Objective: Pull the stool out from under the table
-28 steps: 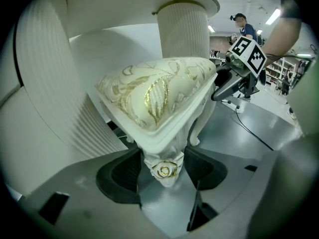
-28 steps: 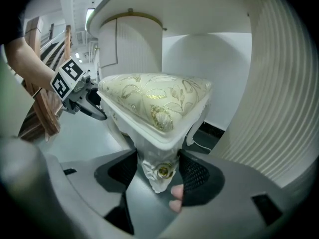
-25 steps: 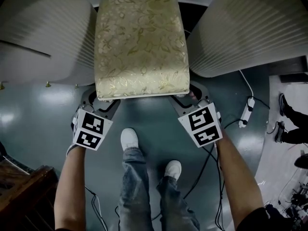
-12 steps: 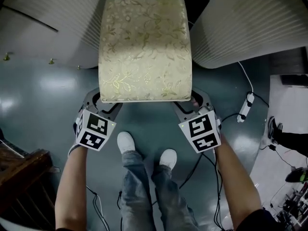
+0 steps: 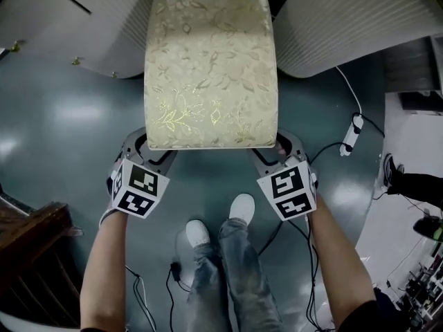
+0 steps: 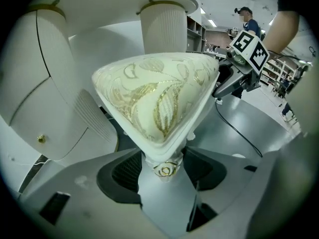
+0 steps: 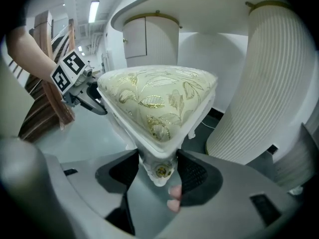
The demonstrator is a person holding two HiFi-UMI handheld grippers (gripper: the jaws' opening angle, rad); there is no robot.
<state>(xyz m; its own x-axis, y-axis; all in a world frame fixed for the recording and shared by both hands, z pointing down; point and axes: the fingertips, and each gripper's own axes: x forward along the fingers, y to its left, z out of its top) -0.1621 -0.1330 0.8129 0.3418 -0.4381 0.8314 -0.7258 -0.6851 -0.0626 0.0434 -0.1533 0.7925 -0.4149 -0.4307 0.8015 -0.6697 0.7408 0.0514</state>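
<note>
Jaws of my left gripper and right gripper each pinch a near corner of the cream, gold-flowered upholstered stool. Seat stands on grey-green floor; far end lies between white ribbed table pedestals.

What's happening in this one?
A person stands over a cream-and-gold cushioned stool with a gripper in each hand. The left gripper is clamped on the stool's near left corner and the right gripper on its near right corner. The stool's far end sits between the white fluted pedestals of the table; its near end is out over the open floor.
</note>
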